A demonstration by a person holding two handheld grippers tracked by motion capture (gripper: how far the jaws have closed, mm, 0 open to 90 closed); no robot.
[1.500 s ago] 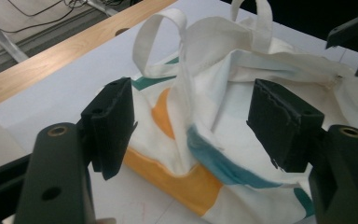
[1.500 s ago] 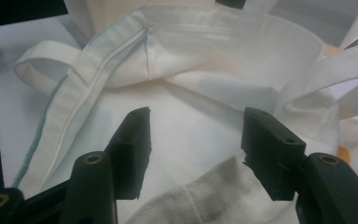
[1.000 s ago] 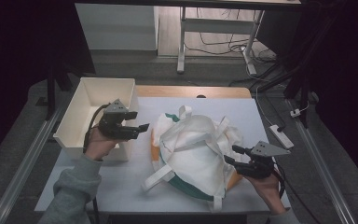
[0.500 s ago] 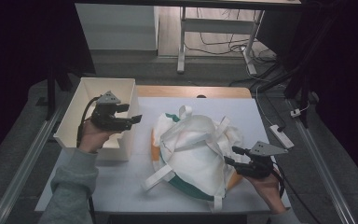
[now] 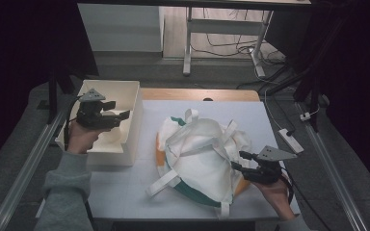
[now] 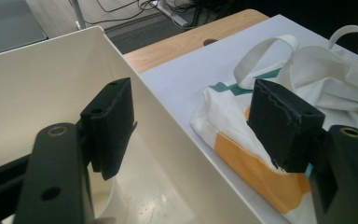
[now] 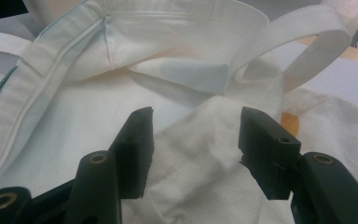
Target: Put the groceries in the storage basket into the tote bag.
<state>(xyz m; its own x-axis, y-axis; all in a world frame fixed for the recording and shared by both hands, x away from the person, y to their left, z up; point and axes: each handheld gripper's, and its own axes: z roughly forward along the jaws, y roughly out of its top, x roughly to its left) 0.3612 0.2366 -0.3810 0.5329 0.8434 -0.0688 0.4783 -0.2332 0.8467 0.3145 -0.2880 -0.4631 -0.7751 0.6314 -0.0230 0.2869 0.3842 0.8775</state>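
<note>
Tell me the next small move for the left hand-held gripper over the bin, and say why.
Probably lower the left hand-held gripper into the white bin toward the pale round thing at its bottom. Its jaws are open and empty and already sit above the bin's inside. The right hand-held gripper, jaws apart, rests at the white tote bag, so the bag seems tended.

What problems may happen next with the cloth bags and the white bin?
1. The left claw is open and empty over the white bin, astride its wall; dropping lower might knock it.
2. The right claw has loose cloth of the white bag between its jaws; closing may pinch one layer only.
3. The handles could snag when lifted.
</note>
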